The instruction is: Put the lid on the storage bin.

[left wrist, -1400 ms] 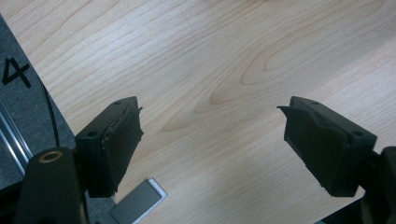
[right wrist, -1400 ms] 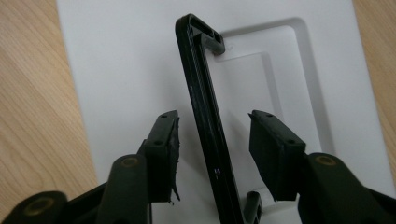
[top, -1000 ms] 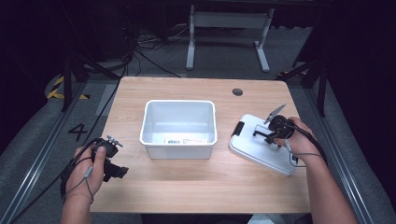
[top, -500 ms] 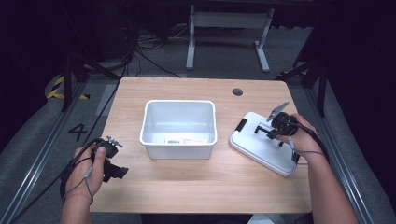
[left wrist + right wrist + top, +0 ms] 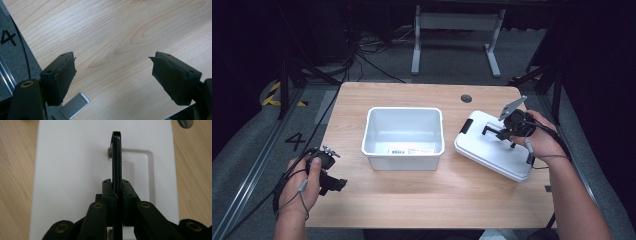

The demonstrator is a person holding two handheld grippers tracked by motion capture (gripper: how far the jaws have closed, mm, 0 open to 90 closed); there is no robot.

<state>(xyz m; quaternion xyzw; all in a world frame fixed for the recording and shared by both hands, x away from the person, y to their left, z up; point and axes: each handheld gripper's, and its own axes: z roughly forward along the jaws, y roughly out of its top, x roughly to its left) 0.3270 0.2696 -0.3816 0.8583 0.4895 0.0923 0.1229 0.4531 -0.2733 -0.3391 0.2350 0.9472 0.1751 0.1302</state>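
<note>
Over the table's right side, the right claw [image 5: 117,195] clamps the lid's [image 5: 492,150] upright black handle [image 5: 116,157], edge-on.

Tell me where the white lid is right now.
In the high view the lid lies on the table's right side, just right of the bin, its black handle clamped by the right gripper.
</note>
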